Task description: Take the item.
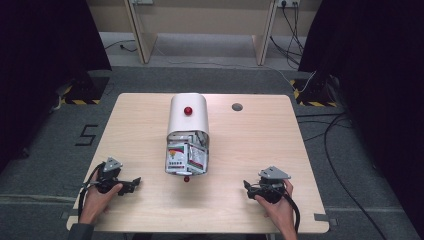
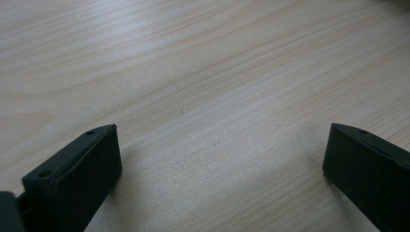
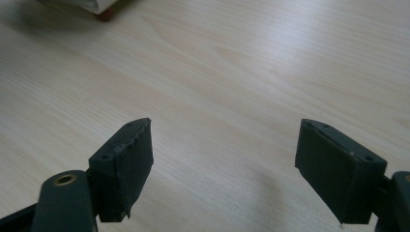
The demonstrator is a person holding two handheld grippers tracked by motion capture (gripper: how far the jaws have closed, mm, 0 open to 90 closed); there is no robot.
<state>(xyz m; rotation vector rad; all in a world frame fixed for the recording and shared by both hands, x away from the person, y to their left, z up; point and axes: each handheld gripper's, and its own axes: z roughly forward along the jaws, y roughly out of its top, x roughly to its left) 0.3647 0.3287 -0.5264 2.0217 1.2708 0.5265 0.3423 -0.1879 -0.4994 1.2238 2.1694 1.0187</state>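
Note:
A white mailbox-shaped container (image 1: 187, 120) lies on the wooden table (image 1: 240, 150), its open front door folded down toward me with several printed packets (image 1: 186, 157) spilling out. A red knob (image 1: 188, 111) sits on its top, and a second red knob (image 1: 186, 178) marks the door's near edge. My left gripper (image 1: 131, 184) rests on the table at the near left, held by a hand, jaws wide apart over bare wood (image 2: 217, 130). My right gripper (image 1: 248, 187) rests at the near right, also open, with nothing between its jaws (image 3: 222, 130). The door's red knob (image 3: 105, 14) peeks in at the top left of the right gripper view.
A small grey round cap (image 1: 237, 107) sits in the tabletop at the back right. Dark curtains flank the table. Cables (image 1: 330, 145) trail on the grey floor to the right. A wooden desk frame (image 1: 200, 30) stands behind.

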